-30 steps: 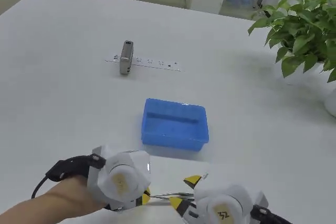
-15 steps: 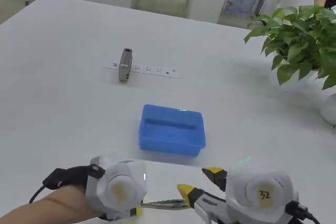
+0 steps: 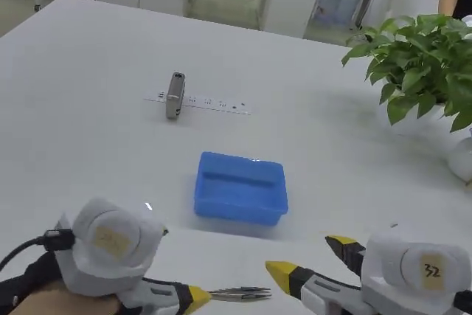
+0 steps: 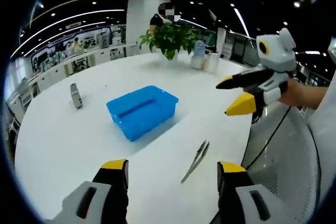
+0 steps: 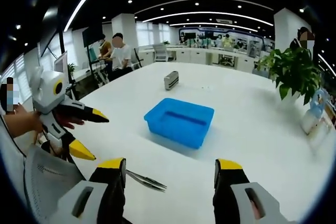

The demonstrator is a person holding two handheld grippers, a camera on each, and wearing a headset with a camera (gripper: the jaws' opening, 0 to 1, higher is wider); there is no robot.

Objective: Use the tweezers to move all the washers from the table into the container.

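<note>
Since the earlier frames the two grippers have drawn apart: the left gripper [image 4: 173, 167] has shifted toward 9 o'clock and the right gripper [image 3: 310, 256] toward 3 o'clock. The tweezers [image 3: 237, 294] now lie flat on the table [image 3: 81, 138] between them.

Left gripper: jaws apart, clamped on nothing. In the head view one yellow tip sits just beside the near end of the tweezers; contact cannot be confirmed.

Right gripper: jaws apart, clamped on nothing, with the tweezers at its 9 o'clock.

The blue container [image 3: 240, 188] stands at 12 o'clock from the tweezers, near but apart.

Surroundings, referenced from the container in the head view:
- A white power strip [image 3: 214, 102] lies at 11 o'clock, with a grey adapter [image 3: 175, 95] upright on its left end.
- A potted plant [image 3: 420, 53] stands at 2 o'clock, at the table's edge.
- A small dark speck [image 3: 393, 224] lies on the table at 4 o'clock, too small to identify.

In the right gripper view, seated people [image 5: 119, 51] appear at 10 o'clock, beyond the table.
</note>
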